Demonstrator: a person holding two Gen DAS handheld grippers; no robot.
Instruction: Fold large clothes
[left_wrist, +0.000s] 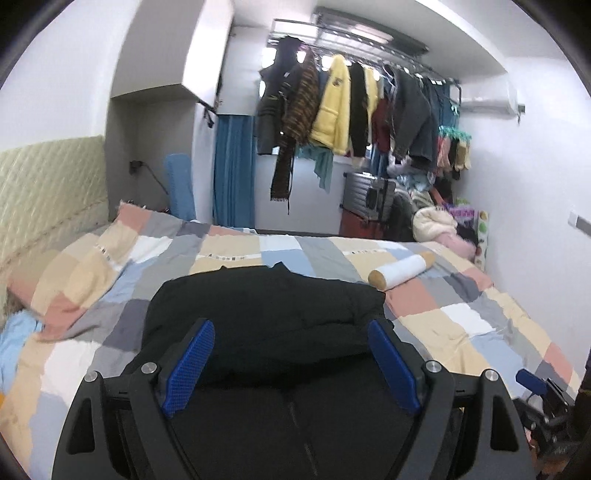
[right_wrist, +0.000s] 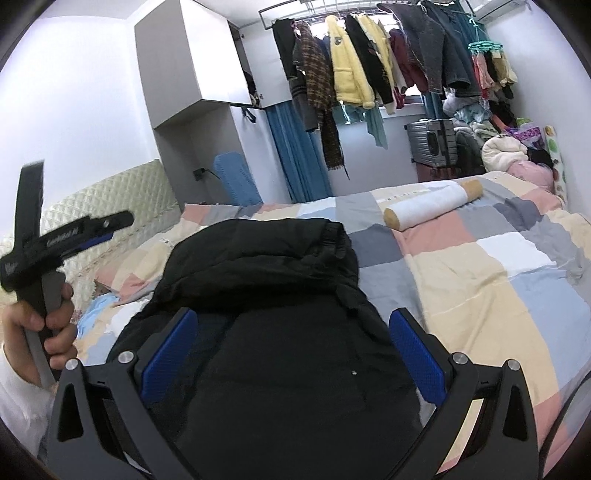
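Fingers of my left gripper (left_wrist: 291, 363) stand wide apart, holding nothing, above the black jacket (left_wrist: 266, 306), which lies folded on the patchwork bedspread (left_wrist: 461, 317). My right gripper (right_wrist: 293, 356) hovers wide and empty too; a white bolster (right_wrist: 432, 205) lies beyond.

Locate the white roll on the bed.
The white roll lies on the checked quilt, right of and beyond the black jacket, in both views.
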